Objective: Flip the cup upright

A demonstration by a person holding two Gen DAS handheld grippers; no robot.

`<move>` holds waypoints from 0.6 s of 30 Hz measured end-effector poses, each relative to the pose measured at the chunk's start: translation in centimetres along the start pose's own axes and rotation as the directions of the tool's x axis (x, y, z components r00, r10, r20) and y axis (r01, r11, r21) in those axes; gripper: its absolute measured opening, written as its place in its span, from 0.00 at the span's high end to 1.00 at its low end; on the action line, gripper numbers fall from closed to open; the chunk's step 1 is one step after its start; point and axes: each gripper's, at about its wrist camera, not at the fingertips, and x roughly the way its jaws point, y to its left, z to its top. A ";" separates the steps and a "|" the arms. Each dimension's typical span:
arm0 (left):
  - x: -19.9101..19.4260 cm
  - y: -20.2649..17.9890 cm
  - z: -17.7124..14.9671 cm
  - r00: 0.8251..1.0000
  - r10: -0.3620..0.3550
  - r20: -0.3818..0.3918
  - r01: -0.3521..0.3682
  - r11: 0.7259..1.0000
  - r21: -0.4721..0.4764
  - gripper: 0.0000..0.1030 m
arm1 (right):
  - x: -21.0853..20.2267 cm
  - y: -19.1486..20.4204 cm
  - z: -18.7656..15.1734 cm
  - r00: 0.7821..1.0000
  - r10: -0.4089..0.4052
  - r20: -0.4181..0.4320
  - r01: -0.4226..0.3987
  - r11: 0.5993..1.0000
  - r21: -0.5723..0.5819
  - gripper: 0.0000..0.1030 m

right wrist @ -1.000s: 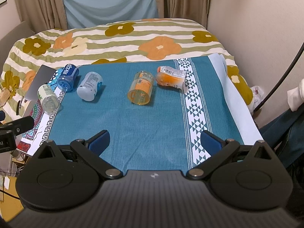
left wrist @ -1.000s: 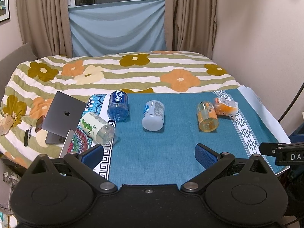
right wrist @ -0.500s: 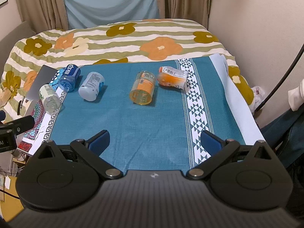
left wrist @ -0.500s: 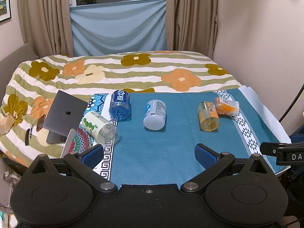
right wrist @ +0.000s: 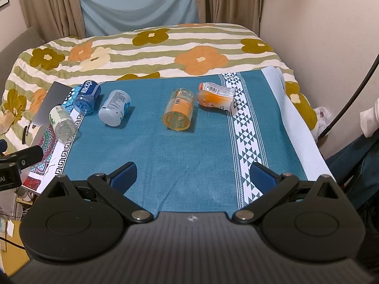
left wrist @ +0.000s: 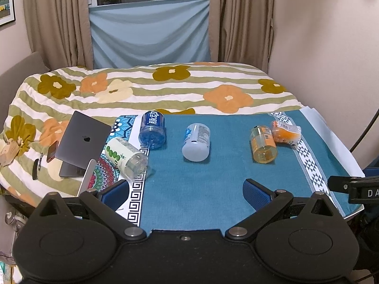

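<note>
Lying on their sides on the teal cloth (left wrist: 201, 189) are five cups, all well ahead of both grippers. Taking the orange cup (right wrist: 178, 111) as landmark: an orange-printed packet-like cup (right wrist: 216, 95) is sitting just beside it to the right, its shape hard to make out; a pale blue cup (right wrist: 115, 111), dark blue cup (right wrist: 86, 97) and green-dotted clear cup (right wrist: 62, 123) are lying to its left. The laptop (left wrist: 81, 139) is partly covering the patterned mat. The left gripper (left wrist: 184, 194) and right gripper (right wrist: 193, 177) are both hanging spread wide, gripping nothing, touching nothing.
</note>
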 end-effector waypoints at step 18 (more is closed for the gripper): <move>6.8 3.1 2.2 0.994 0.028 -0.103 -0.030 0.999 -0.021 0.00 | 9.9 -2.3 8.2 0.985 0.116 -0.127 -0.100 0.987 0.126 0.00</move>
